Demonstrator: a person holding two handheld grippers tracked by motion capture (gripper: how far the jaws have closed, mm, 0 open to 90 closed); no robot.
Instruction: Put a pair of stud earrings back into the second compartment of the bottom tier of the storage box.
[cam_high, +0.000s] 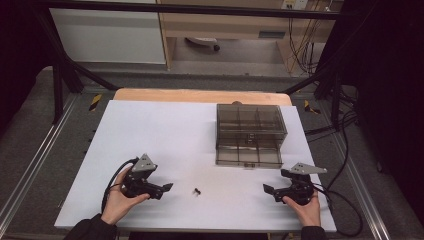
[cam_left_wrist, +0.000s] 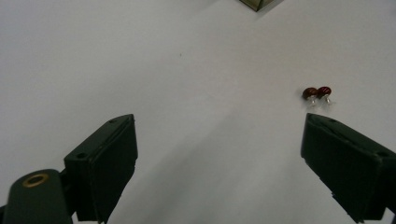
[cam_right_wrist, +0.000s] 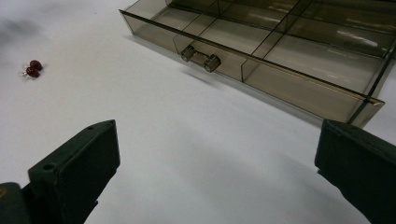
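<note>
White table in a dark framed bay. Two small red parts lie between the left gripper and right gripper, both with fingers apart. The smoked drawer box stands open beyond. Risk: the tiny round parts may skid or roll from a misaligned pinch.

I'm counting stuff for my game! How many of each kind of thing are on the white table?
Tongs: 2, the left tongs and the right tongs, both open
Smoky clear drawer box: 1, drawer pulled out
Little dark red round pieces: 2, lying side by side
Total: 5
</note>
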